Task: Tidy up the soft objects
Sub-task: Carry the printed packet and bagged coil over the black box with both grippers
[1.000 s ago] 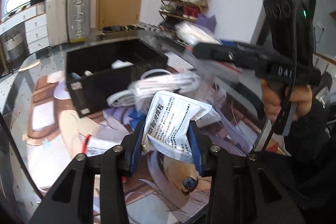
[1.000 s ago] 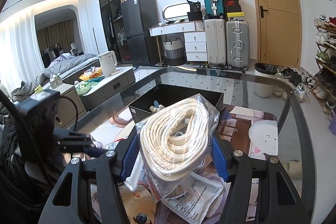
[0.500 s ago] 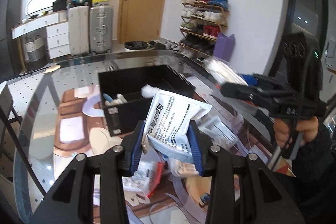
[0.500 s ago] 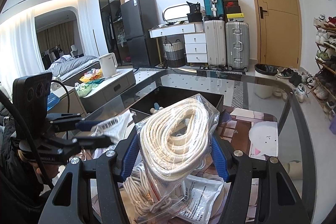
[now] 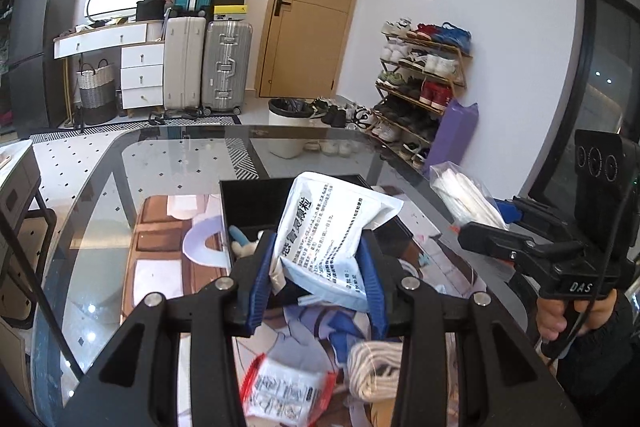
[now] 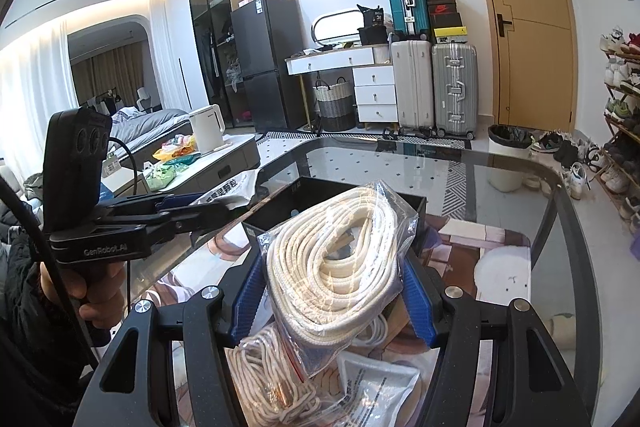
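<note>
Above the black box (image 5: 256, 203), the left hand-held gripper (image 5: 320, 267) has carried its pinched white pouch (image 5: 332, 227) closer.

The right gripper (image 6: 332, 297) has its blue-padded jaws closed on a clear bag of coiled white rope (image 6: 336, 259), held up above the glass tabletop (image 6: 512, 187). Behind the bag, toward the tabletop's far edge, stands a black box (image 6: 320, 197). Below the jaws, at the near edge, lie a loose rope bundle (image 6: 268, 383) and a white printed pouch (image 6: 376, 387). At the tabletop's left side the left gripper (image 6: 224, 205), held by a hand (image 6: 94, 291), pinches another white printed packet (image 6: 232, 189).
</note>
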The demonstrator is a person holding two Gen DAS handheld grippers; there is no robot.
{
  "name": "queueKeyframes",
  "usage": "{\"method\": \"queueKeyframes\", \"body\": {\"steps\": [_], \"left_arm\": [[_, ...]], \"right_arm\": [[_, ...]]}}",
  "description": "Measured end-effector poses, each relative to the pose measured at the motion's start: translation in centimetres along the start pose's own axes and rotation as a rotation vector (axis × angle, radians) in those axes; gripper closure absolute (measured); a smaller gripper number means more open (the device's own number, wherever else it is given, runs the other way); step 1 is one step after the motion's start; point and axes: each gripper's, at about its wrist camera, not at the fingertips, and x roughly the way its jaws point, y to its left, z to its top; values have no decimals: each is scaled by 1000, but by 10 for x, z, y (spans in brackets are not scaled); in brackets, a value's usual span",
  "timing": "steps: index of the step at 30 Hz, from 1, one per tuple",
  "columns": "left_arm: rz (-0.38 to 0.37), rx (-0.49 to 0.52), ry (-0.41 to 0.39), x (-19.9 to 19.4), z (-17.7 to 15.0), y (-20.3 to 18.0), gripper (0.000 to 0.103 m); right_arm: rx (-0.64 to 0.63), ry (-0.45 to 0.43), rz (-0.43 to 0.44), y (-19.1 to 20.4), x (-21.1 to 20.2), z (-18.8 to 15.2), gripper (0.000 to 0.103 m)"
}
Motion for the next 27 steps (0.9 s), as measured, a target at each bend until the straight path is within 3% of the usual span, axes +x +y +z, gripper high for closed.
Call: {"method": "queueKeyframes", "body": {"steps": [10,27], "left_arm": [[54,-13,-7,21,10,10,63],[76,-37,12,45,20,16,63]], "right_arm": [[-16,14,16,-4,17,18,40],[-9,74,17,-24,59,27,40]]}}
